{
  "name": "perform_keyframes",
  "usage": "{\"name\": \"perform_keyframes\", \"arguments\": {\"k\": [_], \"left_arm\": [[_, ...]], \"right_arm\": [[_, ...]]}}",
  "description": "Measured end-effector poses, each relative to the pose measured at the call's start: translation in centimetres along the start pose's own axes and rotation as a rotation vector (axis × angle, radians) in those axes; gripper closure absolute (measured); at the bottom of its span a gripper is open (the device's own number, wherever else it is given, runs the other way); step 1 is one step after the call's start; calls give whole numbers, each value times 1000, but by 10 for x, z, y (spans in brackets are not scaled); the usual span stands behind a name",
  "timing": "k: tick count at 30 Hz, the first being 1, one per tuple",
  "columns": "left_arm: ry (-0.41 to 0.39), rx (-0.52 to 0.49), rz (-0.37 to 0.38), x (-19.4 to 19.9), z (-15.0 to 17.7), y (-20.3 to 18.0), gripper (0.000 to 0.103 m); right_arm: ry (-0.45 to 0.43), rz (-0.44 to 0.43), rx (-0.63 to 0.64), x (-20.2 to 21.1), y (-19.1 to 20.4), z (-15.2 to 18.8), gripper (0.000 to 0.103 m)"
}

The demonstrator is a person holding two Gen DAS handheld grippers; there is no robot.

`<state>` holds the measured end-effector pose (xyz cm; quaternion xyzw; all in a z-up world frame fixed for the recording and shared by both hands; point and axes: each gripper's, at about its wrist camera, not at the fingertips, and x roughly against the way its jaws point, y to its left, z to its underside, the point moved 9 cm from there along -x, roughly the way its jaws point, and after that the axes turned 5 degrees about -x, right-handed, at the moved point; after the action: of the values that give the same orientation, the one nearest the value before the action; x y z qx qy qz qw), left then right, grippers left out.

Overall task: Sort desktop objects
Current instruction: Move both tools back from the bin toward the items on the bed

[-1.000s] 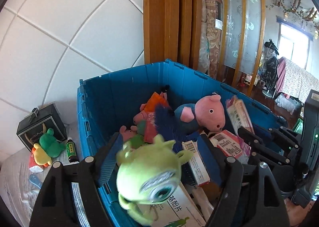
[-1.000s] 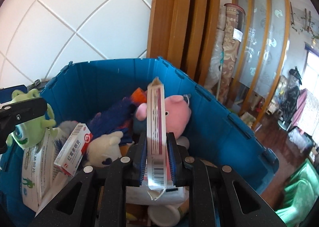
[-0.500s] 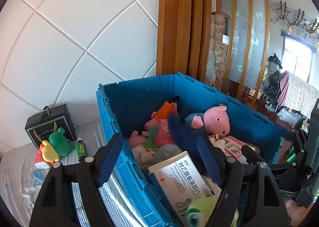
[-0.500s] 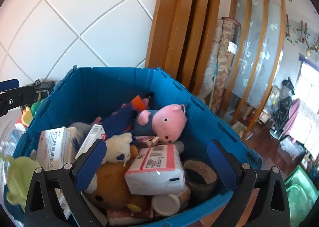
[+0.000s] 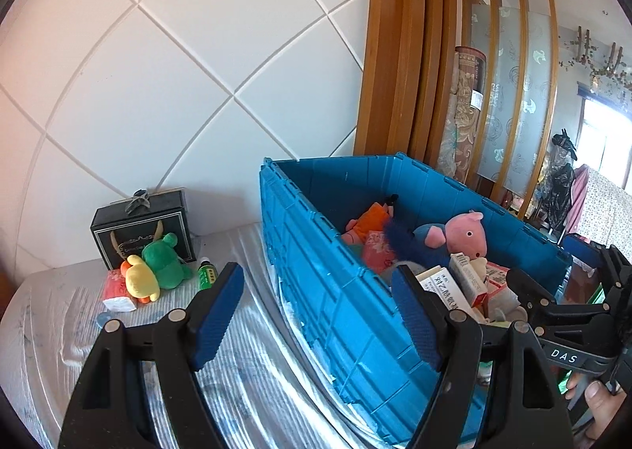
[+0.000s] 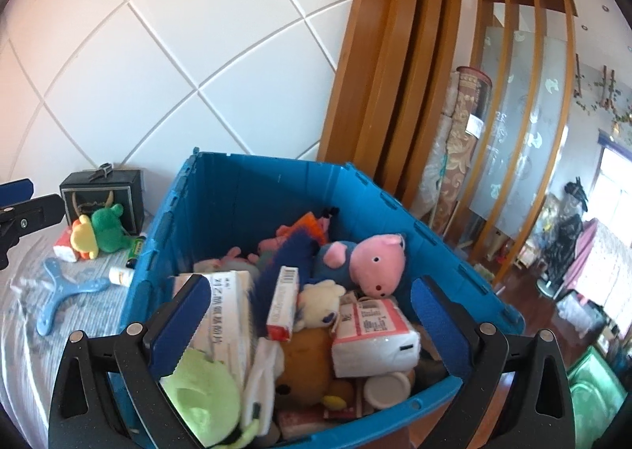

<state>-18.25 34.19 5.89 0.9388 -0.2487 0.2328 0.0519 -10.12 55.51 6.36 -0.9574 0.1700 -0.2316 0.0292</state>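
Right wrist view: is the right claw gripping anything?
No, the right claw stands wide open above the blue bin, nothing between its pads.

White quilted wall panel (image 5: 221, 54); wooden slats (image 6: 395, 66); rolled rug (image 6: 458, 125) beside slats.

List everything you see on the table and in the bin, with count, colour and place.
storage bin: 1, blue, on table
pig plush: 1, pink, in bin
tissue pack: 1, white-pink, in bin
medicine boxes: 2 at least, white, in bin
green plush: 1, lime, bin's near corner
gift box: 1, black, by wall
frog plush: 1, green, before the gift box
yellow plush: 1, beside the frog plush
small bottle: 1, green, beside the bin
boomerang: 1, light blue, on table
left gripper: jaws open, empty
right gripper: jaws open, empty
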Motion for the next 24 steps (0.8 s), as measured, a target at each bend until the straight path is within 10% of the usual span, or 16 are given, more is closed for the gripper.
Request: {"name": "perform_keyframes", "arguments": {"k": [24], "left_arm": [[219,335,-349,16,155,282,26]], "right_arm": [[122,-354,93,-39,234,13,0]]}}
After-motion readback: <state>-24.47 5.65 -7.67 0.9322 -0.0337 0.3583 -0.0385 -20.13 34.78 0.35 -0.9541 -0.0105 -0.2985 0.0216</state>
